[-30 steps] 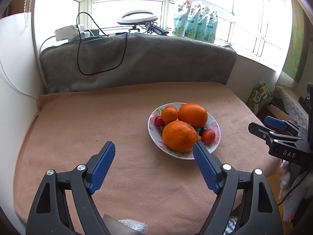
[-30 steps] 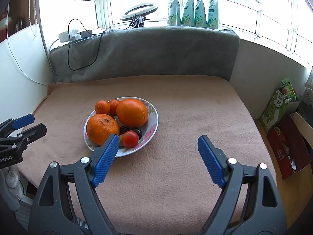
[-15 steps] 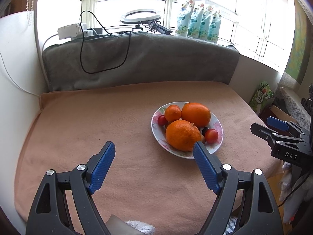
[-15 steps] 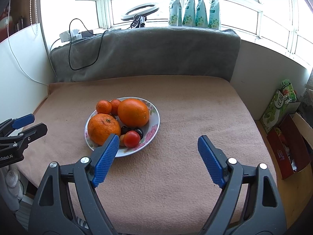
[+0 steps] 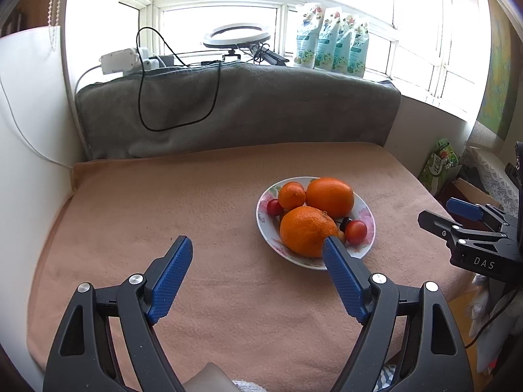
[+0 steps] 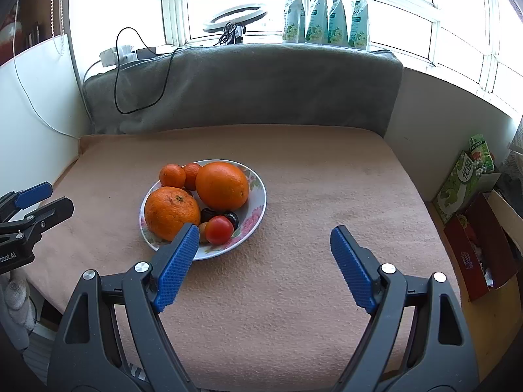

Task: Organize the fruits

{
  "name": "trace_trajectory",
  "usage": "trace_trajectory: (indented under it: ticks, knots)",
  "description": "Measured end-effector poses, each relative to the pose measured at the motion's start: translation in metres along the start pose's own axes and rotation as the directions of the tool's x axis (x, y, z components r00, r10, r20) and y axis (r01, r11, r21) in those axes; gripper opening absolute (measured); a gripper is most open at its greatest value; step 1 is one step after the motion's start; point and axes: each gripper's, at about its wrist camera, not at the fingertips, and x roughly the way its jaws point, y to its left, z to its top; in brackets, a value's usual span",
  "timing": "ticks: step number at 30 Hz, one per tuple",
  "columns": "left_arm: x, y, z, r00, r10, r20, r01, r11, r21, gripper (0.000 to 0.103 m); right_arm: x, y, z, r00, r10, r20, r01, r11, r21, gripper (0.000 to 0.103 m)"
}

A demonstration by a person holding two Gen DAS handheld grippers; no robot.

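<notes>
Surface: peach blanket (image 6: 310, 179)
Plate (image 6: 258, 196): one
Oranges: two large (image 6: 222, 185), two small (image 6: 172, 175)
Windowsill pouches (image 6: 327, 9): four
Writing: "DAS" on right gripper (image 5: 480, 261)
Left gripper (image 5: 258, 254): wide, empty
Right gripper (image 6: 264, 245): wide, empty

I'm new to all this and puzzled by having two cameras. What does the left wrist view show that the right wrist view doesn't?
Only the left wrist view shows the open left gripper from behind and a painting on the wall. Only the right wrist view shows the open right gripper from behind, a second small orange and a red box on the floor. Both share the plate of fruit, the peach blanket and four pouches at the window.
</notes>
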Motion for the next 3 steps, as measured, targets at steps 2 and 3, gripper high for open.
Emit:
trace_trajectory:
  ticks: [2, 3]
  knots:
    - [0.0016, 0.0002, -0.0002, 1.0, 0.001, -0.007, -0.001, 1.0, 0.002, 0.082, 0.0003, -0.0007, 0.0004, 1.0, 0.004, 0.0, -0.004, 1.0, 0.002, 0.085]
    - [0.002, 0.0003, -0.0003, 1.0, 0.004, -0.01, -0.004, 1.0, 0.0, 0.082, 0.0006, -0.0005, 0.0005, 1.0, 0.004, 0.0, -0.004, 1.0, -0.002, 0.085]
